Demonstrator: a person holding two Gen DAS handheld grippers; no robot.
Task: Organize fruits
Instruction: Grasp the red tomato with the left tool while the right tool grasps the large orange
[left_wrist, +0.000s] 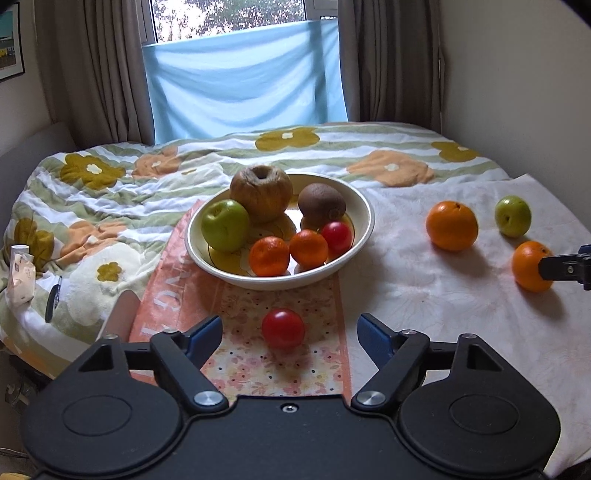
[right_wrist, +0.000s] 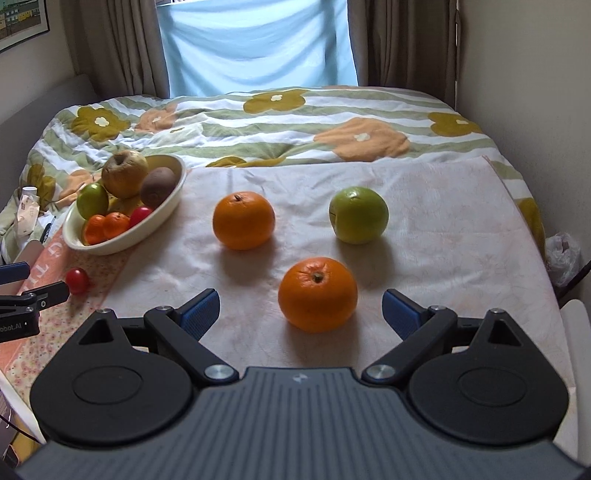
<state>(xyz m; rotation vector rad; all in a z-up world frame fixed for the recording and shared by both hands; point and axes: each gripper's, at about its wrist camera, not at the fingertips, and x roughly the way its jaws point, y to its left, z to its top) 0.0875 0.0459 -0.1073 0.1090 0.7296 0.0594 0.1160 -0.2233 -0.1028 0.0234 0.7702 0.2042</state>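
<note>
The bed (right_wrist: 443, 206) has bare cloth around the loose fruit. Left gripper (left_wrist: 290, 334) stands open around a glossy red tomato (left_wrist: 283, 328), untouched, at 6 o'clock of the bowl (left_wrist: 364, 218). Right gripper (right_wrist: 301, 306) gapes around a dimpled orange (right_wrist: 317, 293).

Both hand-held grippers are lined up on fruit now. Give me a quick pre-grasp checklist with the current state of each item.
1. Left hand-held gripper open around the red tomato: ok, a gap shows on both sides.
2. Right hand-held gripper open wide enough for the near orange: ok, pads stand clear of it.
3. Near orange fully between the pads: not ok, it lies just ahead of the tips.
4. Room left in the bowl: ok, bare patches show near its front wall.
5. The two grippers apart: ok.
6. Far orange and loose green apple clear of the approach: ok, both lie beyond.
</note>
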